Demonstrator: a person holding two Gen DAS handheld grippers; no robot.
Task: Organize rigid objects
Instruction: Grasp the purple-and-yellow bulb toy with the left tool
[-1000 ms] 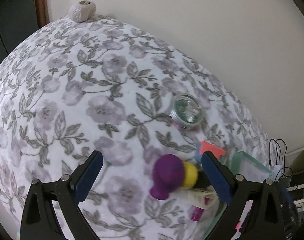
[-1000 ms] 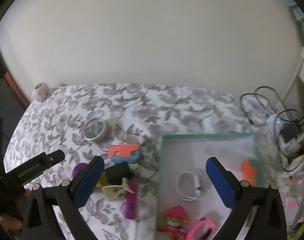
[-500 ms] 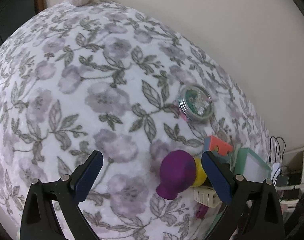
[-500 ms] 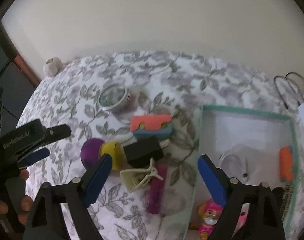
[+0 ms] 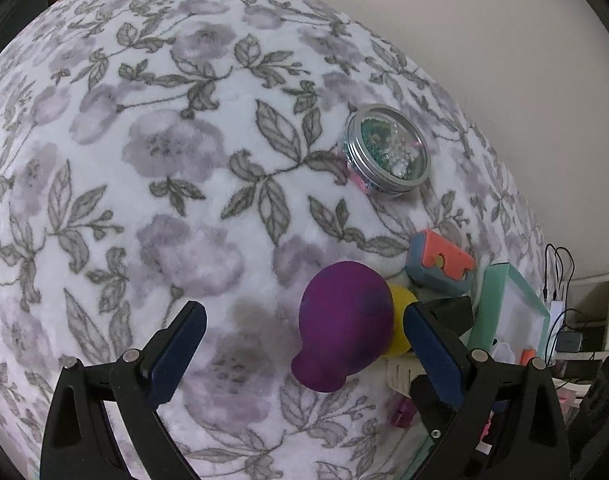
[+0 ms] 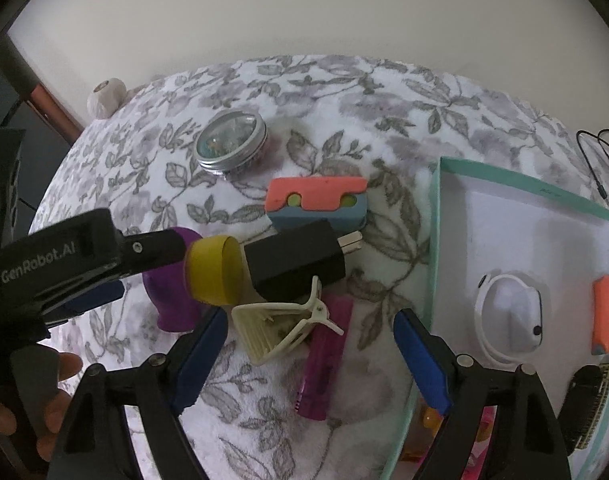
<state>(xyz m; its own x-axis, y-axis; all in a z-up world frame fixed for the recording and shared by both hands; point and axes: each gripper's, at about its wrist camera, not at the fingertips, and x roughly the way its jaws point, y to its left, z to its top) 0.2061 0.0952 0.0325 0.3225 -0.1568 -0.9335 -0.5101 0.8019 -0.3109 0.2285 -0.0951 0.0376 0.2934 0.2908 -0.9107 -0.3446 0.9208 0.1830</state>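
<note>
The left gripper point(image 5: 304, 340) hangs low over the floral blanket point(image 5: 164, 160), its blue pads spread wide and nothing between them gripped, with the purple bulb point(image 5: 342, 326) sitting in the gap toward the right pad and a yellow cap point(image 5: 400, 320) tucked just behind it. Up in the right half of the left wrist view a round tin point(image 5: 388, 148) with a clear lid lies alone on the blanket, and below it the coral and grey block point(image 5: 440, 266) rests near the corner of the green-rimmed box point(image 5: 490, 304). Over in the right wrist view, the right gripper point(image 6: 310, 356) is also wide apart and holds nothing, hovering at lower centre above the cream clip point(image 6: 282, 326) and the magenta stick point(image 6: 326, 360), which lie touching each other. Just above them the black plug point(image 6: 296, 260) lies against the yellow cap, its prongs pointing toward the block. Inside the box at the right of the frame sit a white ring-shaped gadget point(image 6: 510, 320) and an orange piece point(image 6: 604, 314), apart from each other. The left gripper's black body enters from the left edge, its tip by the purple bulb.
</note>
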